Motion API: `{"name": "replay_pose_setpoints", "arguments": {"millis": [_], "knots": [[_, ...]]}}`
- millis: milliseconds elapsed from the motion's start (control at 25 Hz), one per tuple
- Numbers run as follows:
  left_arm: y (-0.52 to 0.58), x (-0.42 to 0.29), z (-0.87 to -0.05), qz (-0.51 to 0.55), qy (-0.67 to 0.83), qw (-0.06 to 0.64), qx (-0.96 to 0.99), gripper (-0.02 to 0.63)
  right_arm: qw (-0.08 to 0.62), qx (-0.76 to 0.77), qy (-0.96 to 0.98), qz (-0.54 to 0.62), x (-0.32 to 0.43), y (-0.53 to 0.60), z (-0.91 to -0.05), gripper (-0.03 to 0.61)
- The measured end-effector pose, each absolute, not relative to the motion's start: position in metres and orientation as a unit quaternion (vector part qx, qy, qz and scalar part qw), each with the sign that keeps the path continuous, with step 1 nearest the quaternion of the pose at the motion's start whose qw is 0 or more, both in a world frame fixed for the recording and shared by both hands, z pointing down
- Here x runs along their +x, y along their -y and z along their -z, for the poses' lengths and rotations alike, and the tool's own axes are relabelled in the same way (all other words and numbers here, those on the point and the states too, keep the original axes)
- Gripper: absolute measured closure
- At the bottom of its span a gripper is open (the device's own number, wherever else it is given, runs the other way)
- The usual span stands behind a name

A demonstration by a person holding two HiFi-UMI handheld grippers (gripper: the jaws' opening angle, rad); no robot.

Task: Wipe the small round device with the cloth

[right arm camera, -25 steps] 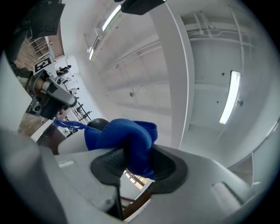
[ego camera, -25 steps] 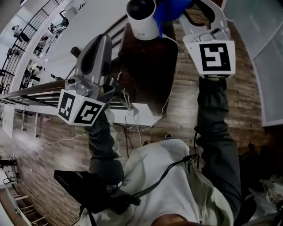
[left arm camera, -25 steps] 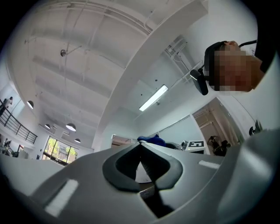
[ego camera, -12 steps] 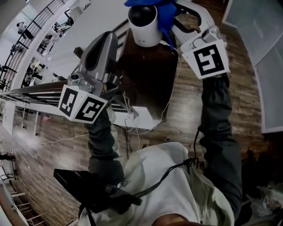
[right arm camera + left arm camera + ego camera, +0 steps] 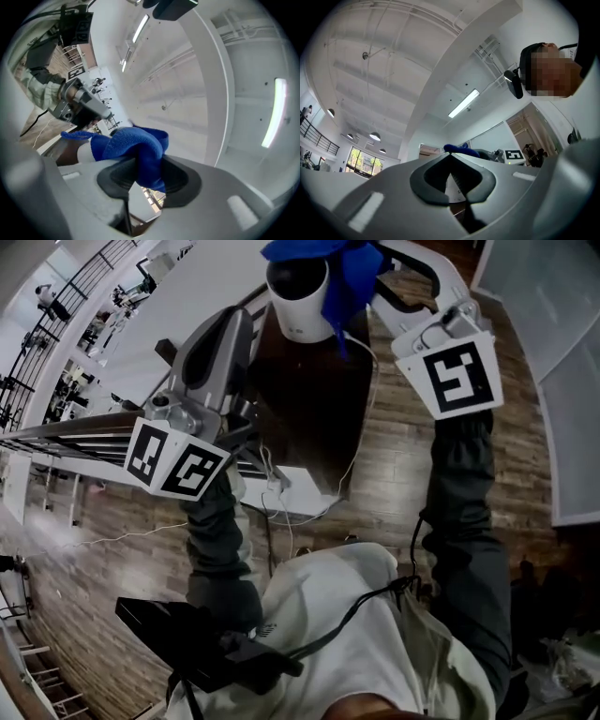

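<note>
Small round device [image 5: 298,298], white with a black dome, stands on the dark surface [image 5: 319,409] before us. Our right gripper [image 5: 143,176] has its jaws clamped on the blue cloth [image 5: 345,277], which lies against the device's top. Our left gripper [image 5: 451,155] hangs nearby, jaws pressed together on nothing.

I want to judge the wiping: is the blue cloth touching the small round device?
Touching. The head view shows the cloth lying over the top of the device and hanging down its right side, with no gap.
</note>
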State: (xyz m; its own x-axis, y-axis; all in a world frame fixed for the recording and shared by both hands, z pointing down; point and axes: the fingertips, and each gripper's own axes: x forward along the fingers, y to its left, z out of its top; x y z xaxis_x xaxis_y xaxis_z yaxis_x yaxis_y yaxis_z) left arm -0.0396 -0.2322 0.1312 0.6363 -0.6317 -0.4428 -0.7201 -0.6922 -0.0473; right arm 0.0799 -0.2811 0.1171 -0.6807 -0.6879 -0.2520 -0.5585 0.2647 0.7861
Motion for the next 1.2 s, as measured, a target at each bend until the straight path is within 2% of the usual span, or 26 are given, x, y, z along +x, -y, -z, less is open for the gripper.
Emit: {"name": "replay_pose_setpoints", "arguments": {"millis": [120,400,640,920,1200], "knots": [[0.232,-0.045,-0.137,-0.2,-0.383,0.112,-0.895,0.612,0.061,0.409,0.769,0.488,0.072,0.267,-0.093,0.441],[0.219,-0.057,-0.135,-0.207,-0.389,0.114,-0.89,0.612,0.129,0.419,0.709,0.553,0.054,0.249,-0.108,0.442],[0.214,-0.056,-0.141,-0.214,-0.381,0.103,-0.894,0.612,0.234,0.387,0.682,0.575,0.053,0.219,-0.15,0.441],[0.212,-0.055,-0.142,-0.226,-0.376,0.097,-0.893,0.612,0.213,0.419,0.632,0.616,0.027,0.224,-0.089,0.44],[0.197,-0.061,-0.154,-0.22,-0.374,0.094,-0.896,0.612,0.257,0.386,0.62,0.633,-0.012,0.209,-0.144,0.44]]}}
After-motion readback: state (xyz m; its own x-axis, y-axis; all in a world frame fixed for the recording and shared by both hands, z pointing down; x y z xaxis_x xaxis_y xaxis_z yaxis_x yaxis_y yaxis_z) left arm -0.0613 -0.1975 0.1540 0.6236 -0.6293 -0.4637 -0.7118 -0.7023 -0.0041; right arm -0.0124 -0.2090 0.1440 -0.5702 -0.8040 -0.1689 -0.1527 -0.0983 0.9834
